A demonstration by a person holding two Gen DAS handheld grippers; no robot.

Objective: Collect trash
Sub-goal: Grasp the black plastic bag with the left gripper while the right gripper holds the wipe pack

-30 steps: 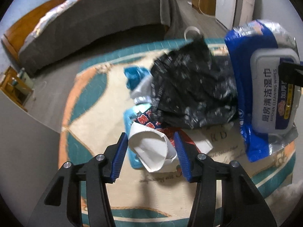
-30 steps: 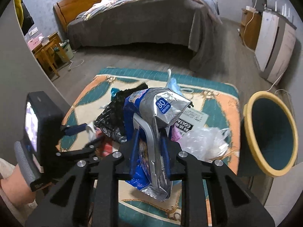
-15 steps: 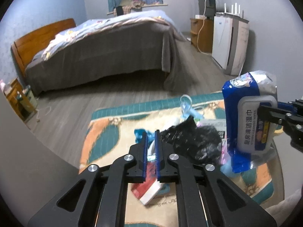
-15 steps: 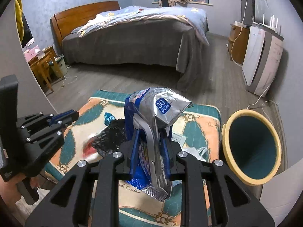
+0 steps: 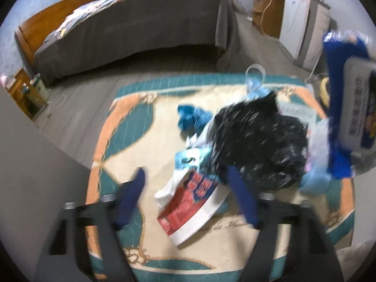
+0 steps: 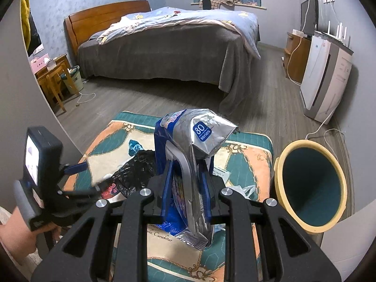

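Observation:
My left gripper (image 5: 188,188) is open wide, its blue fingers on either side of a red, white and blue paper cup (image 5: 190,206) lying on the patterned rug (image 5: 131,127). A crumpled black plastic bag (image 5: 260,138) lies just beyond it, with blue wrappers (image 5: 190,117) behind. My right gripper (image 6: 186,183) is shut on a blue and silver wet-wipes pack (image 6: 188,155), held above the rug; the pack also shows at the right edge of the left wrist view (image 5: 350,122). The left gripper shows at the left of the right wrist view (image 6: 77,178).
A yellow-rimmed teal bin (image 6: 312,185) stands at the rug's right edge. A bed (image 6: 164,47) lies beyond the rug, a wooden side table (image 6: 54,70) at left, a white appliance (image 6: 326,80) at right. A grey wall (image 5: 35,176) is close on the left.
My left gripper went from open around the cup, to shut and raised, to open again low over the cup. The right gripper keeps the wipes pack and has risen slightly.

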